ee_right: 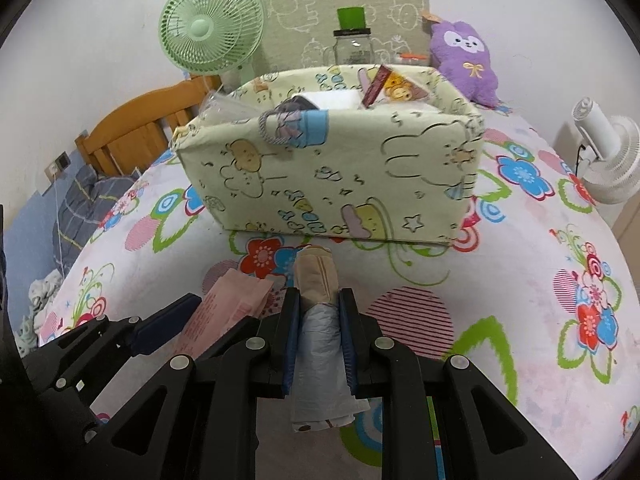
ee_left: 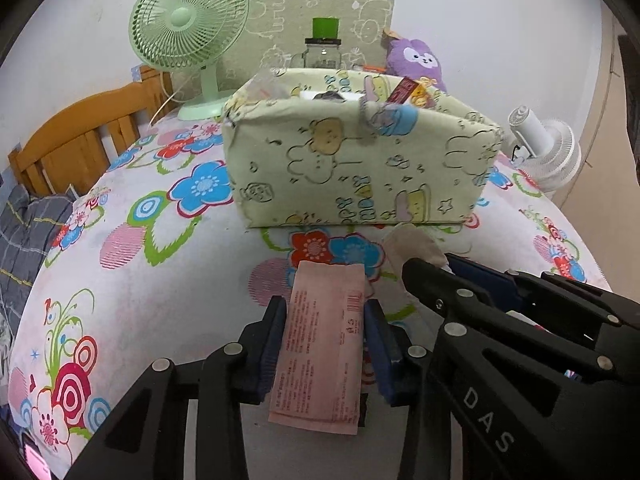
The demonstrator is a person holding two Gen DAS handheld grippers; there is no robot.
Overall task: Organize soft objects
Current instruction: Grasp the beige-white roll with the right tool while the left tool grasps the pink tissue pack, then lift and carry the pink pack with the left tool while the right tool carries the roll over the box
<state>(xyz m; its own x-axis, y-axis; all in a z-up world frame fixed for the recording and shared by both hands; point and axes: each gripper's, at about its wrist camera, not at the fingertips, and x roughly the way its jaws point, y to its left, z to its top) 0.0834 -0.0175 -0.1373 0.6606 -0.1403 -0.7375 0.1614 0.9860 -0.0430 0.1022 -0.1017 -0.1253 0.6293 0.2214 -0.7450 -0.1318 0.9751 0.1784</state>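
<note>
your left gripper jaws pinch the pink packet; right gripper jaws pinch the rolled bags, fabric box just ahead.

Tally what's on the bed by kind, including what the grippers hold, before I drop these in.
Fans: 2, green fan, white fan
Fabric storage box: 1
Glass jar: 1
Purple plush toy: 1
Held items: 2, pink packet in left gripper, grey-beige roll in right gripper
Total: 7
</note>
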